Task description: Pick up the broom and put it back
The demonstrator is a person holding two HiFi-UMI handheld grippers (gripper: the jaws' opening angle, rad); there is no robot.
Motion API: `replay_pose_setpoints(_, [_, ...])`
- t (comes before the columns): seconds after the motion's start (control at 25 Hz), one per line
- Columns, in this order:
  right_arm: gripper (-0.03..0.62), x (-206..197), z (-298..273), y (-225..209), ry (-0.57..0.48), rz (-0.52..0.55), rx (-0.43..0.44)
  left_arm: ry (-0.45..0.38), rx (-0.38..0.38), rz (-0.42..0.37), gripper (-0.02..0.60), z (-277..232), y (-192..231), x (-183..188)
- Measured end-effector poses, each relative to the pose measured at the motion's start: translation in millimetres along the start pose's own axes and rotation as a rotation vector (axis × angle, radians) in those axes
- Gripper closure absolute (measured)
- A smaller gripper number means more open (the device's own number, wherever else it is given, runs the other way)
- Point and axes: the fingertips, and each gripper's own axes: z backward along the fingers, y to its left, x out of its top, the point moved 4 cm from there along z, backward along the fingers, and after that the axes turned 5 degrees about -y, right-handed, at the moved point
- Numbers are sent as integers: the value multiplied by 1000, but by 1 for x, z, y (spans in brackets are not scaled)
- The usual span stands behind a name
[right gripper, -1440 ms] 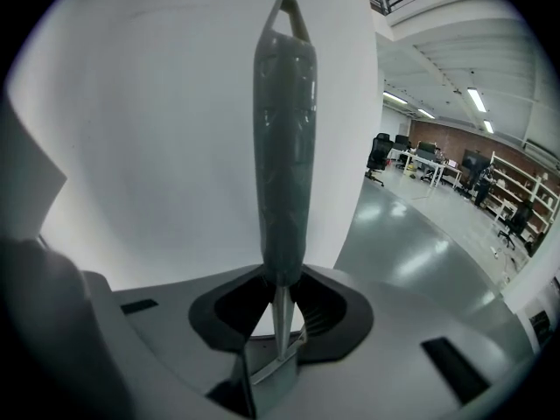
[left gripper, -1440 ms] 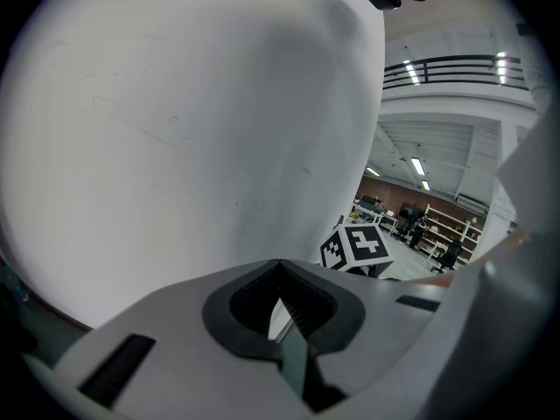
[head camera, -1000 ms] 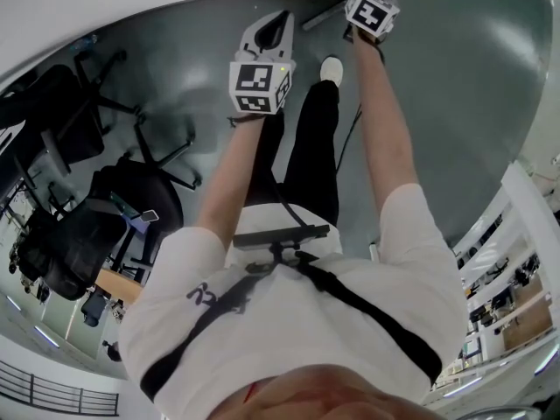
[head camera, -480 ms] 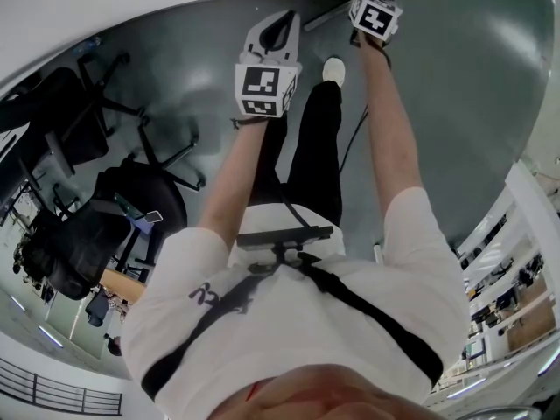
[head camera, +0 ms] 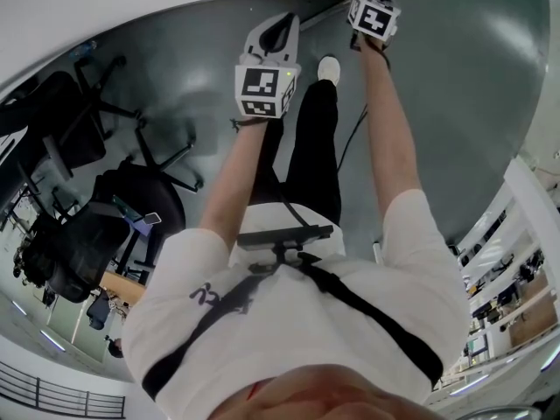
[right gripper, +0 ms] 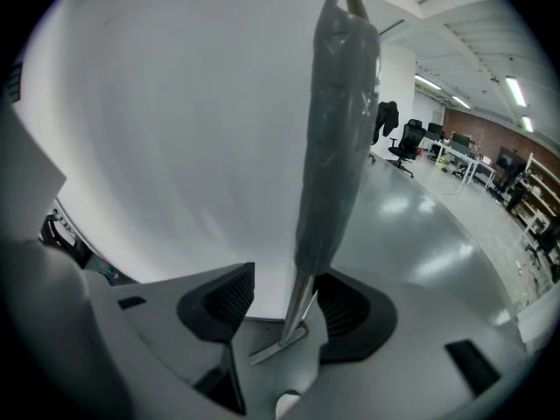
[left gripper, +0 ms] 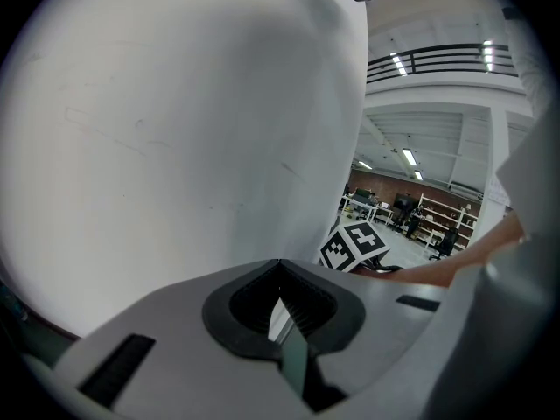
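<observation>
The broom [right gripper: 337,147] stands up tall right by the white wall [right gripper: 157,147]. Its long grey handle is wrapped in clear plastic, and its thin metal part runs down between the two pads of the right tongs [right gripper: 284,304]. These tongs have just been opening, and now they are wide apart. The handle is still between them, close to the right-hand pad, with a clear gap on the other side, so nothing squeezes it. That looks like letting go, so I think the broom is now back in its place and stands on its own. Whether it really leans on the wall I cannot tell. The next move is likely to pull the right tongs back gently, because a bump could make the broom slide and fall. The left tongs [left gripper: 282,300] are closed with nothing in them, and they wait near the same wall, just left of the right ones. The shiny grey floor [right gripper: 420,234] runs off to the right, with office chairs [right gripper: 404,147] far away.
</observation>
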Motion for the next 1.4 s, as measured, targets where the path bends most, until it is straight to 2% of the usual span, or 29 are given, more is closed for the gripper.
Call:
replay_pose_setpoints(0.08, [388,-8,2,-5,36,3,12,2,-2,4,569,-1,-3,-1])
replay_pose_setpoints(0.28, [390,-8,9,-12,37,57,64,10,-1,12,569,-3,-9,-3])
replay_pose_setpoints(0.32, [403,-9,10,-14,36,62,61,10,0,13,569,-4,-9,-4])
replay_pose_setpoints(0.36, [472,-9,11,-17,32,65,54,11,0,15,569,-4,-9,-5])
replay_pose_setpoints(0.44, [497,-9,11,-21,18,52,37,12,0,18,569,-4,-9,-6])
replay_pose_setpoints(0.56, [500,-9,17,-28,23,-62,-37,15,3,24,569,-4,-11,-7])
replay_pose_setpoints(0.76, [500,-15,32,-30,59,-318,-238,17,1,28,569,-1,-12,-9])
replay_pose_setpoints(0.88, [500,9,20,-13,-53,-316,-192,21,0,24,569,1,-11,-11])
replay_pose_setpoints(1.04, [499,-7,5,-13,79,-259,-160,32,0,18,569,3,-9,-15])
replay_pose_setpoints(1.2, [497,-10,-1,-13,110,-234,-91,44,5,24,569,5,-8,-21])
replay_pose_setpoints(1.24, [478,-11,-1,-14,111,-227,-72,46,5,24,569,4,-9,-22])
replay_pose_setpoints(1.28, [429,-12,-1,-14,109,-221,-50,48,4,24,569,4,-10,-22])
replay_pose_setpoints(1.4, [387,-16,-1,-13,100,-207,18,51,1,24,569,4,-12,-24])
